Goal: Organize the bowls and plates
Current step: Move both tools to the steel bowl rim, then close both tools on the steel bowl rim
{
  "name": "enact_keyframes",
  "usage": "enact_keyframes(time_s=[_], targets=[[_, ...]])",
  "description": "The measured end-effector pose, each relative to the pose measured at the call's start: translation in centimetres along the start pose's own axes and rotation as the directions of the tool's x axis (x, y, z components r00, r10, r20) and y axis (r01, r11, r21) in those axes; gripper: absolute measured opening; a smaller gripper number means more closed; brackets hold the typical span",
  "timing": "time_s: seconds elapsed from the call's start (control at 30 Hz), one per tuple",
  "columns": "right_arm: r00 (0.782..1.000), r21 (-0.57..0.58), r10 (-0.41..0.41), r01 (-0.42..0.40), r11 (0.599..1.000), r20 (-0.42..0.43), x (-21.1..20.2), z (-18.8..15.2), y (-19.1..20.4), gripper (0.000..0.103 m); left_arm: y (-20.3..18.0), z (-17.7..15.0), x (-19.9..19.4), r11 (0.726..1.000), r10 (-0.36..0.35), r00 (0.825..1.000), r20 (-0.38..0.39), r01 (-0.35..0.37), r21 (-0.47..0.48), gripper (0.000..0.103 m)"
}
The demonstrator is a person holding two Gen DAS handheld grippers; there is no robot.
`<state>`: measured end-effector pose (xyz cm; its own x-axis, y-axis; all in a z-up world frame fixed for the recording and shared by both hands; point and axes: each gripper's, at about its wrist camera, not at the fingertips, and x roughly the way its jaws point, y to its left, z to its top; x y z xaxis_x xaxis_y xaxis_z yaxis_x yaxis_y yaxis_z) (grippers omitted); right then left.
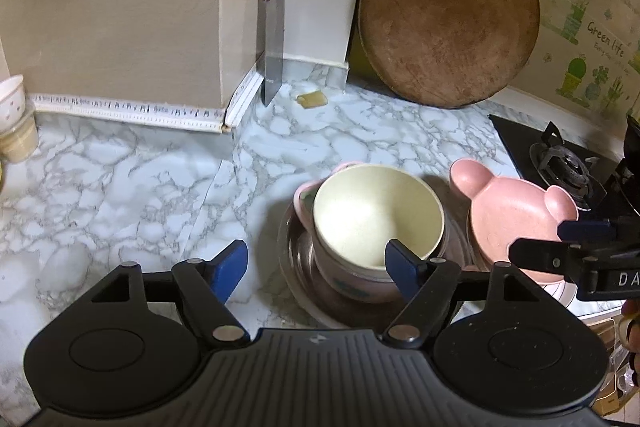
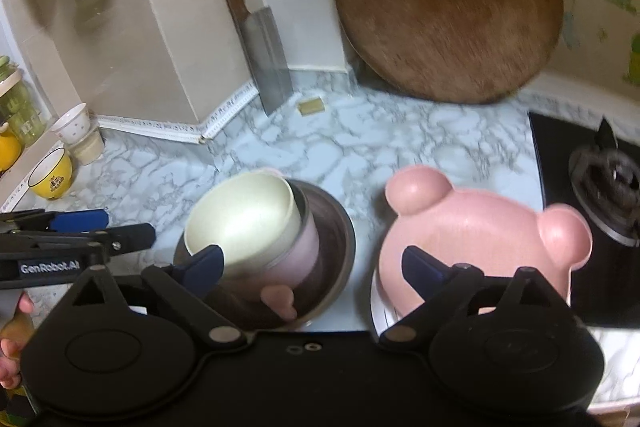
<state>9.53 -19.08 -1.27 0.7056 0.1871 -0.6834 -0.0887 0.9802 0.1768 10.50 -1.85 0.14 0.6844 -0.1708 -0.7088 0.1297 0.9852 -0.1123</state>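
While fingers gape, cream bowl sits btwn.

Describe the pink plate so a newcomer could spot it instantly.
Start at the big round wooden board leaning on the back wall. On the marble counter below, left of the gas burner, sits the pink plate. Unlike the stacked bowls beside it, it has two bear ears.

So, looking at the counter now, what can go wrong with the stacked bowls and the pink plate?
1. The cream bowl sits tilted in the pink bowl inside the steel dish; a nudge from either open gripper might tip it.
2. The pink bear plate lies beside the gas burner; sliding it that way could knock the burner.
3. The cleaver leans against the wall behind; a wide reach may topple it.
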Motion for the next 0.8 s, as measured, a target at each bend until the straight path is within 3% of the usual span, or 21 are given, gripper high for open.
enact_keyframes(time_s=[0.43, 0.8], targets=[[0.995, 0.161, -0.074, 0.084, 0.983, -0.066, 2.2, -3.4, -2.4, 0.088, 2.9, -1.7, 4.0, 0.997, 0.043, 0.995, -0.084, -0.048, -0.056, 0.076], [0.987, 0.350, -0.066, 0.115, 0.930, -0.148, 5.8, -2.6, -3.4, 0.073, 4.2, -0.9, 7.9, 0.991, 0.053, 0.986, -0.161, -0.072, -0.113, 0.075]])
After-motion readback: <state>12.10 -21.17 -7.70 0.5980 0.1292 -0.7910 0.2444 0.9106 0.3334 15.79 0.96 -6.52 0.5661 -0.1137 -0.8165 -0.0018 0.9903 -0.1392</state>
